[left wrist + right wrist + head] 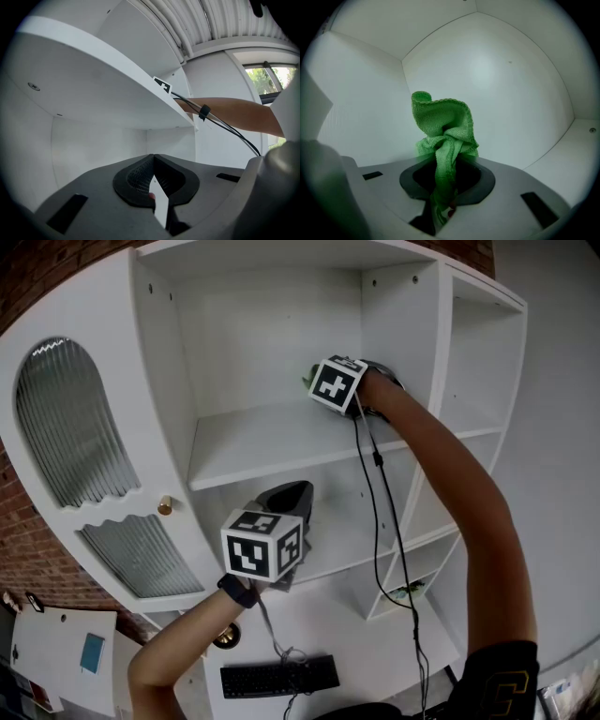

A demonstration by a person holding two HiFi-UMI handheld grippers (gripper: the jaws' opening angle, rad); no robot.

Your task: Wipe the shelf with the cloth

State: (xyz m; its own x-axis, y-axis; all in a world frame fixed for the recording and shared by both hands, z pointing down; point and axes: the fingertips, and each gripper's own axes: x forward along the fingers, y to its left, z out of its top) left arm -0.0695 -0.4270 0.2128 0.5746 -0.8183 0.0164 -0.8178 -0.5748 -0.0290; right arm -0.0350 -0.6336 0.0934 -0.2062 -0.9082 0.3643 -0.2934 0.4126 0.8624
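A green cloth (443, 126) is bunched between the jaws of my right gripper (446, 174), which is shut on it. In the head view that gripper (323, 381) is deep in the upper compartment of the white shelf unit, with a sliver of the cloth (307, 379) showing past the marker cube, just above the shelf board (272, 442). The cloth faces the back left corner of the compartment. My left gripper (289, 495) hangs one level lower, under that board, shut and holding nothing. Its jaws (153, 158) meet at the tips, below the board's underside (93, 89).
An arched cupboard door with ribbed glass (61, 418) and a brass knob (165, 506) stands left of the compartments. Narrow side compartments (483, 362) lie to the right. Black cables (380, 512) trail from the right gripper. A keyboard (279, 676) lies below.
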